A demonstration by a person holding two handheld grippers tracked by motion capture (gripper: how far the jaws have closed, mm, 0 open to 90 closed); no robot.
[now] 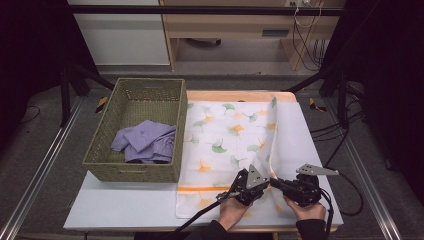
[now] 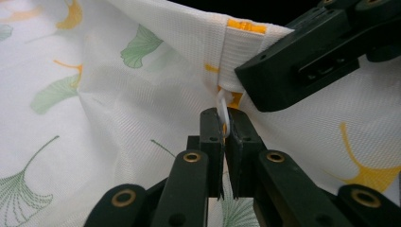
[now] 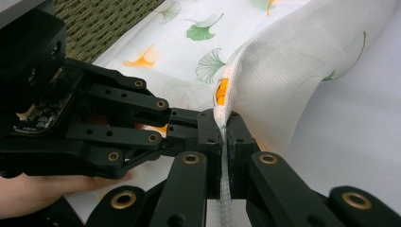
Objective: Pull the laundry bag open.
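The left gripper (image 2: 226,130), nearest the lens in its own view, has its jaws pressed together on a small white zipper pull (image 2: 223,108) at the corner of the mesh bag (image 1: 225,145). The right gripper (image 3: 226,137) pinches the bag's edge just beside it, jaws closed on the white mesh seam. The bag, printed with green and orange ginkgo leaves, lies flat on the bench (image 1: 125,205) to the right of the basket (image 1: 102,150), which holds purple cloth (image 1: 147,140); its near right corner is lifted between the two grippers. The step in hand looks like working the zipper. Next, the left gripper should probably draw the pull along the orange-trimmed edge while the right gripper keeps the seam taut.
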